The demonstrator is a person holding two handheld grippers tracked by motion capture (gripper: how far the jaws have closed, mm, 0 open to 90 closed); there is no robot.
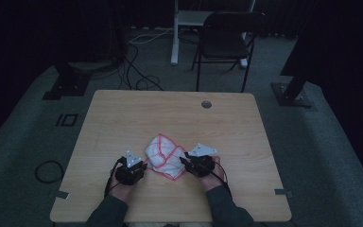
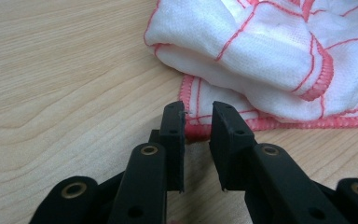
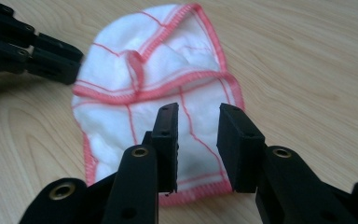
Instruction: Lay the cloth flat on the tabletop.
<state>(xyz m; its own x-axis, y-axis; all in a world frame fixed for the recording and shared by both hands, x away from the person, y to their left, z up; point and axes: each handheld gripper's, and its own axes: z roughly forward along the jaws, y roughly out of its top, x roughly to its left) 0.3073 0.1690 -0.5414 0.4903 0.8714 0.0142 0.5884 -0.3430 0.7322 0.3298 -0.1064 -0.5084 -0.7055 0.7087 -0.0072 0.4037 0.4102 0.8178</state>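
One cloth (image 1: pixel 164 157), white with red stitching, lies crumpled on one wooden worktop (image 1: pixel 123 118). Two claws are at it: the left claw (image 1: pixel 144 166) and the right claw (image 1: pixel 183 157), each with two black jaws, each held in one hand, so two hands and two sleeves. The worktop has one round hole (image 1: pixel 206 104). Behind it stands one black folding chair (image 1: pixel 224 40).

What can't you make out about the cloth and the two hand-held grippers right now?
- Cloth, high view: dim and small, fold layers unreadable.
- Left hand-held gripper, left gripper view: whether its pads touch the hem between the jaws; the jaw fronts cover the contact.
- Right hand-held gripper, right gripper view: its height above the cloth.
- Cloth's far side, left gripper view: cut off by the top and right edges.
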